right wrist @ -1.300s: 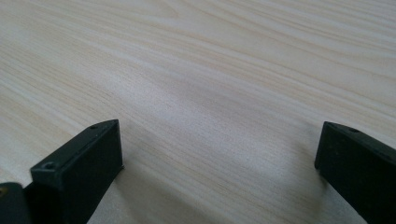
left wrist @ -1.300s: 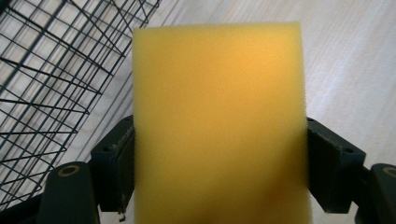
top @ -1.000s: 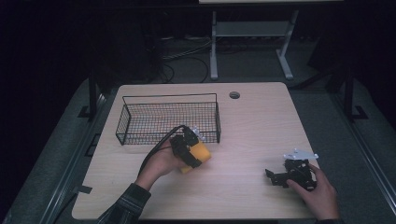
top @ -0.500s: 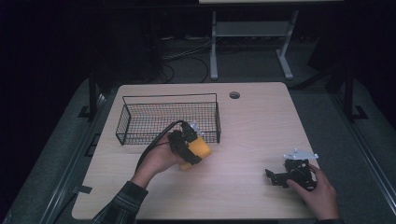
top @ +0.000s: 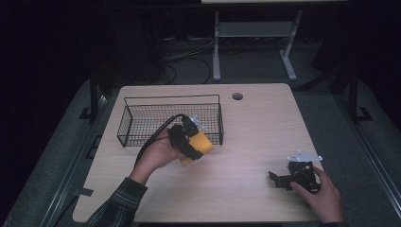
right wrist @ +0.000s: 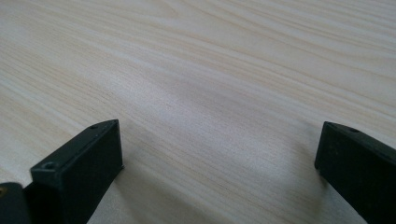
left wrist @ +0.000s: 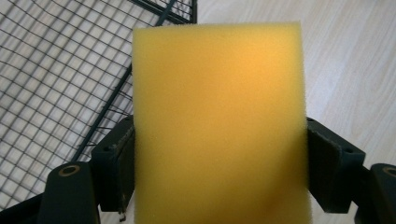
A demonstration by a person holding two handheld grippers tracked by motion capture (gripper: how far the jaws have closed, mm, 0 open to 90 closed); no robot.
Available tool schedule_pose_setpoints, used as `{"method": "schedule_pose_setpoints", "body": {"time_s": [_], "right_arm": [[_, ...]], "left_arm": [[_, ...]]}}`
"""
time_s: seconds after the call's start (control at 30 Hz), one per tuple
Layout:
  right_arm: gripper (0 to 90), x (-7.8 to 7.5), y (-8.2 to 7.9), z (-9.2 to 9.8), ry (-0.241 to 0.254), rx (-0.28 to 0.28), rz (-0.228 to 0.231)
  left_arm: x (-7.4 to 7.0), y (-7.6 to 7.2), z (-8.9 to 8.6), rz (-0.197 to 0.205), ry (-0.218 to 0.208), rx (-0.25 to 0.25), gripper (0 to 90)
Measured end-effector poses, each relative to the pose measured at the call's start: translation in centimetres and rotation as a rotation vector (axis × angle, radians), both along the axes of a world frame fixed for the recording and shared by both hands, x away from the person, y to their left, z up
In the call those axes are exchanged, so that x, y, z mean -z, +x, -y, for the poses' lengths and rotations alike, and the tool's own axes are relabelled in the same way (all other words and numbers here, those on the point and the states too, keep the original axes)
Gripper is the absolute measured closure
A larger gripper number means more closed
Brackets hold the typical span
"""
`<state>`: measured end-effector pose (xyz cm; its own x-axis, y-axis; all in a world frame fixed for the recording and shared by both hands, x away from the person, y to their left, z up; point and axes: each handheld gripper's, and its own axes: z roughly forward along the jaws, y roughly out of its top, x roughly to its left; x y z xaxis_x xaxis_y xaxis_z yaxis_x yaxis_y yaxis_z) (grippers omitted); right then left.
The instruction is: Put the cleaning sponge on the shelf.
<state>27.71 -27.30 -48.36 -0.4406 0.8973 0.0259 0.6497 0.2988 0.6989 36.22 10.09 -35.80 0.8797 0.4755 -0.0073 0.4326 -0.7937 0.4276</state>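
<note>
We hold a soft yellow foam sponge block [left wrist: 219, 121] in our left gripper [top: 191, 142]. The two black jaws press on its two sides, one on each side, so the sponge sits snug in the middle and cannot slip out. We squeeze it by the sides because it is squishy, and a hold like that keeps it steady.

In the high view the sponge [top: 201, 144] is up off the pale wooden counter [top: 246, 142], right by the front right corner of the black wire basket [top: 142, 120]. The left gripper view shows the wire mesh [left wrist: 56, 84] just to one side of the sponge, and bare wood on the other side. So the sponge is not inside the basket yet. We think we are carrying it there to drop it in. We hold it high so that it can go over the basket's wall and not bump it.

Our right gripper [top: 283, 178] rests low on the counter, well apart from the basket, near the front right part of the counter. Its jaws stand wide apart with nothing between them, and we see plain wood [right wrist: 210, 93] in the gap. We think it waits there so it stays out of the way of the left hand [top: 158, 153].

Next we would need to move the sponge over the open top, then let the jaws go loose.
</note>
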Motion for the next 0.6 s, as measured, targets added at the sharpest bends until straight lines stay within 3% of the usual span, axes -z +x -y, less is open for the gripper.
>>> {"method": "schedule_pose_setpoints", "body": {"time_s": [0.6], "right_arm": [[0.1,0.0,0.0,0.0,-0.001,0.0,0.0]], "left_arm": [[-1.4,2.3,-2.1,0.03,0.012,-0.087,22.9]]}}
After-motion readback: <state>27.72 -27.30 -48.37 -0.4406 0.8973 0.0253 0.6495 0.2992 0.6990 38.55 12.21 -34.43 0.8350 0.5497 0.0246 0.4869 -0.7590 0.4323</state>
